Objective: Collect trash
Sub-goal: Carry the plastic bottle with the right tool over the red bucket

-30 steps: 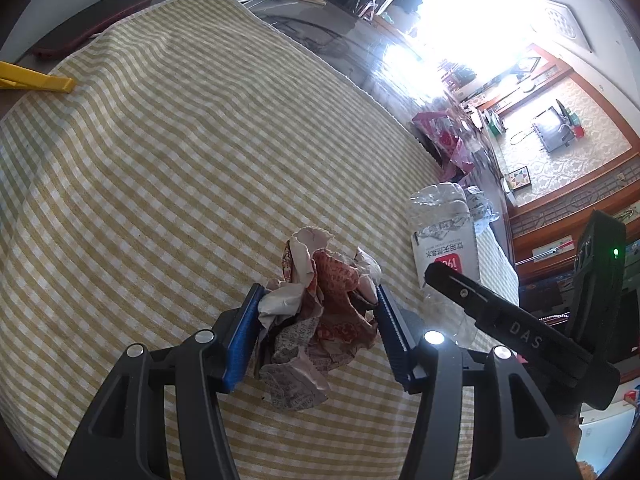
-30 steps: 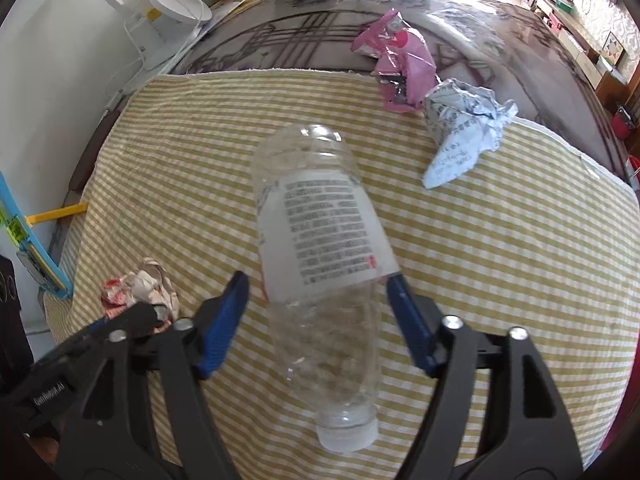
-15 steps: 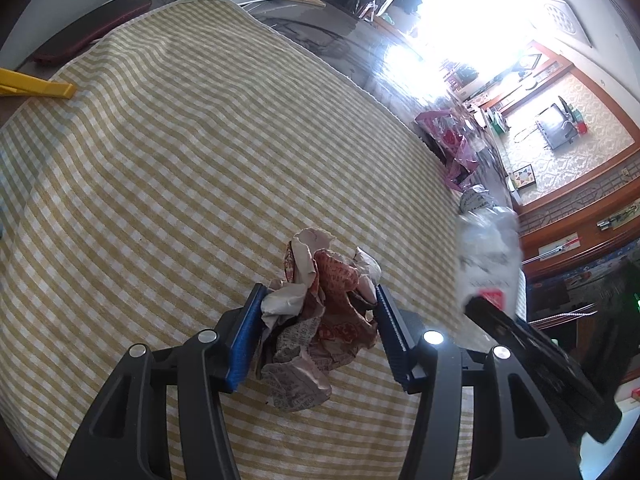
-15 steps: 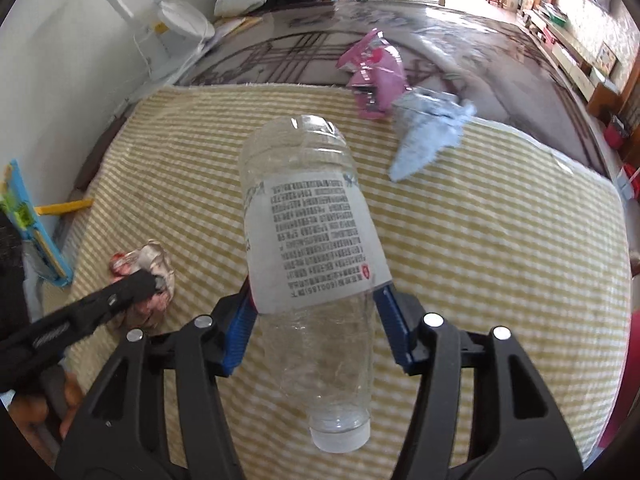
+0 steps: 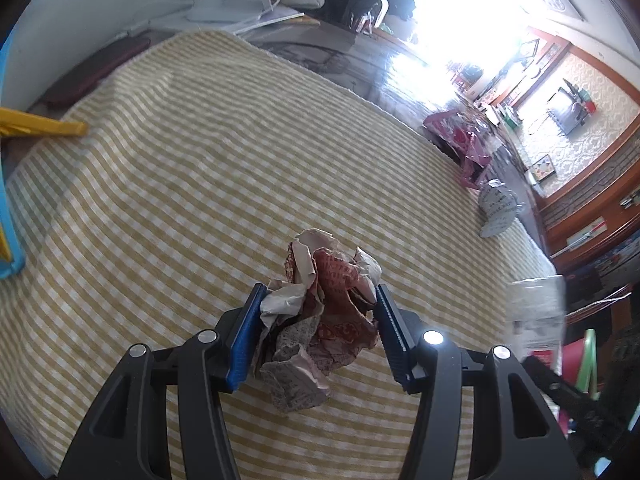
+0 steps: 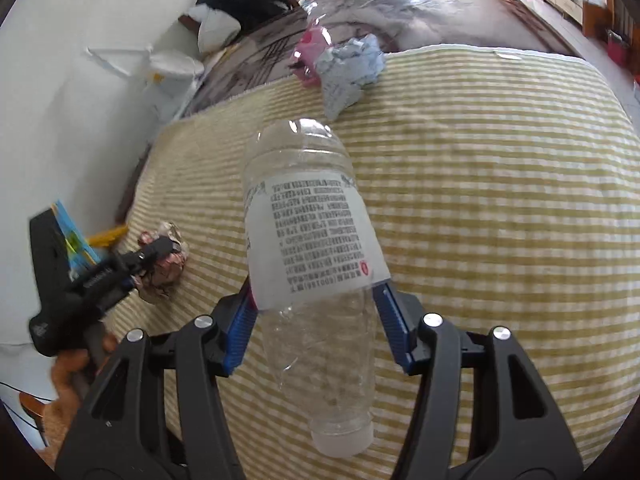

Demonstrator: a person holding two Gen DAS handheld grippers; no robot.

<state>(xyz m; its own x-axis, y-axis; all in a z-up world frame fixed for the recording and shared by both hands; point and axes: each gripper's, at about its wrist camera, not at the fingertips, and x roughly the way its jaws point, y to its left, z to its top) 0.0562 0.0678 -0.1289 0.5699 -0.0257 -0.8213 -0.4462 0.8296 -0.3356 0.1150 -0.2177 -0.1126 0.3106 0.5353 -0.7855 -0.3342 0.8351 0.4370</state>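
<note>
The left tongs (image 5: 318,312) pinch a crumpled red-and-white paper wad (image 5: 320,312) between their 2 blue pads, the wad bulging forward past the tips and hanging down below them over the checked yellow cloth (image 5: 180,184) on the desk. The right tongs (image 6: 316,312) clamp a clear plastic bottle (image 6: 312,248) at the lower edge of its white label – its long axis runs along the fingers, white cap toward the camera, base pointing away. The bottle looks empty. Beyond the bottle's base, a grey-white paper ball (image 6: 348,68) lies at the cloth's far edge, touching a pink wrapper (image 6: 312,48).
</note>
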